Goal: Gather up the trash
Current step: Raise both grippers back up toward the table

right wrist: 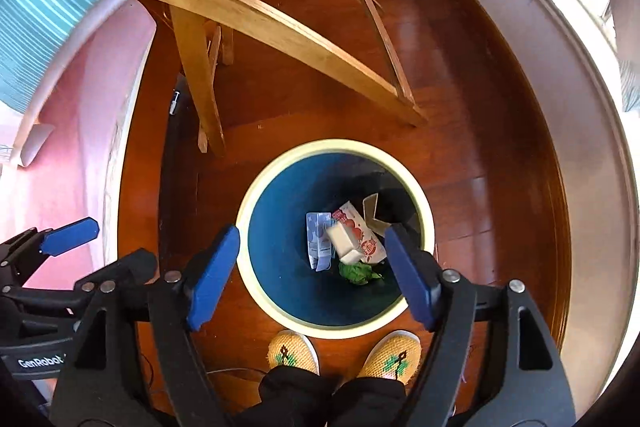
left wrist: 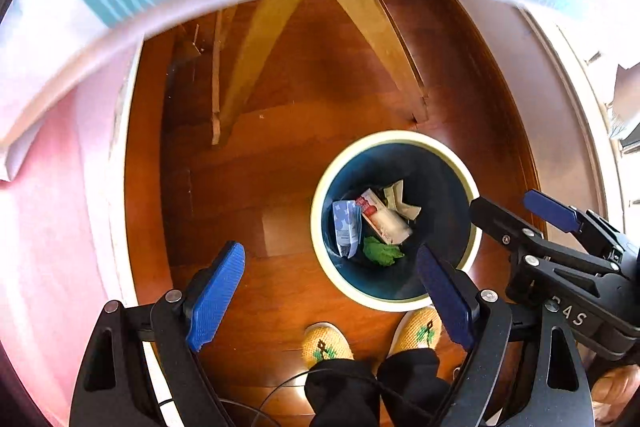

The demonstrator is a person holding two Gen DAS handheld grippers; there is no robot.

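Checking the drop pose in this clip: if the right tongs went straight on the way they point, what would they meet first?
Probably the trash inside the round blue bin with a cream rim: the open right tongs point into its mouth, toward the white box. Depth is unclear.

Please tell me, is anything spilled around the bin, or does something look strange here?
Nothing is spilled. The trash, including a red and white carton and a green scrap, lies inside the bin. The floor around it shows no litter. Both grippers hang open and empty.
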